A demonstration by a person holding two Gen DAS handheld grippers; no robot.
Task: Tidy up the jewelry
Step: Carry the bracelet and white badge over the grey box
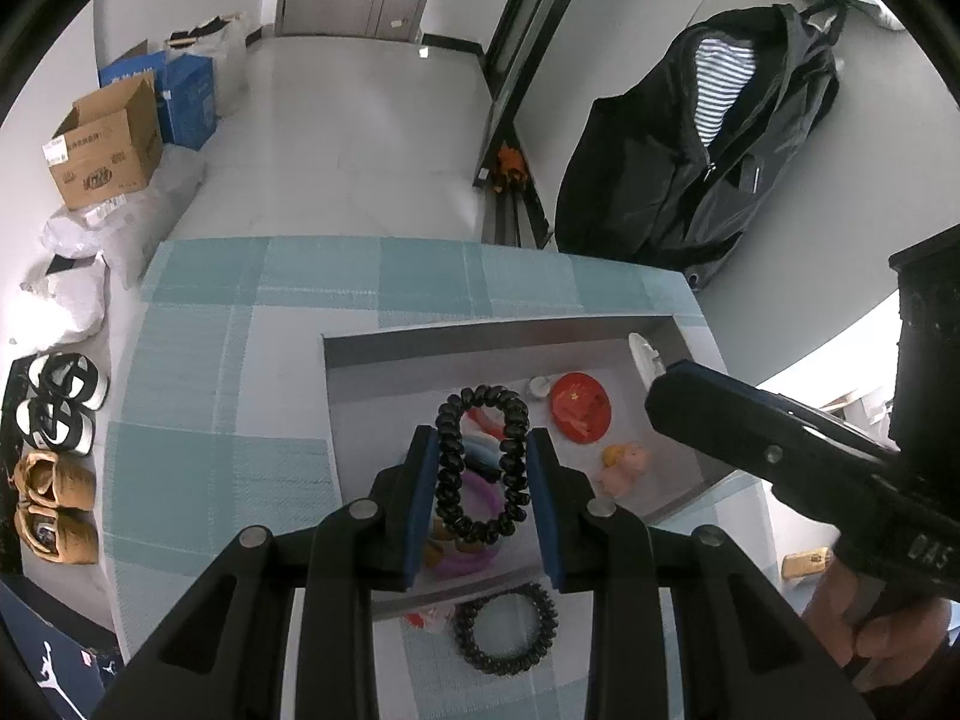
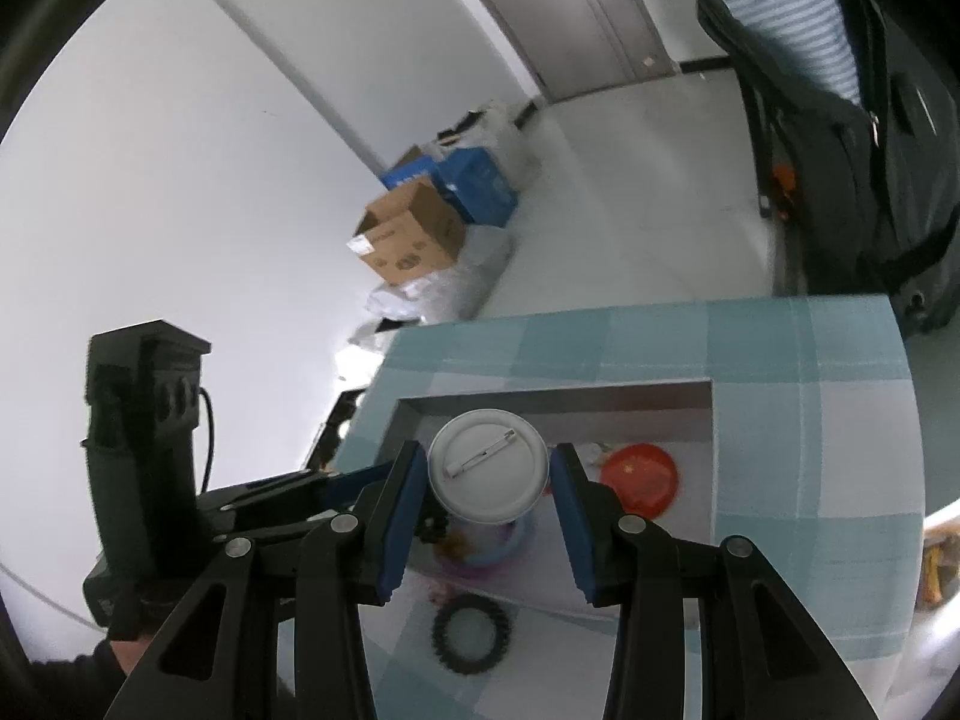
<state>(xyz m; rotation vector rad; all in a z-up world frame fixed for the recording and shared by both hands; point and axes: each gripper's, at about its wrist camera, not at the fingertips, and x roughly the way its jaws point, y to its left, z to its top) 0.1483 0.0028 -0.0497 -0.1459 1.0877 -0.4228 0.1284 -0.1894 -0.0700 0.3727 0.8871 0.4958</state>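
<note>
My left gripper [image 1: 482, 456] is shut on a black spiral hair tie [image 1: 483, 468], held upright over the grey tray [image 1: 480, 342]. In the tray lie a purple ring [image 1: 474, 540], a red round badge [image 1: 581, 407] and a small pink and yellow figure [image 1: 624, 465]. A second black spiral hair tie [image 1: 505, 630] lies on the cloth just in front of the tray. My right gripper [image 2: 487, 468] is shut on a white pin badge [image 2: 487, 467], its back and safety pin facing the camera, above the tray [image 2: 558, 399]. In the left wrist view the right gripper [image 1: 654, 381] reaches in from the right.
The tray sits on a table with a blue checked cloth [image 1: 240, 360]. Cardboard and blue boxes [image 1: 108, 147] and shoes [image 1: 57, 414] are on the floor to the left. A dark jacket [image 1: 708, 138] hangs beyond the table's far right corner.
</note>
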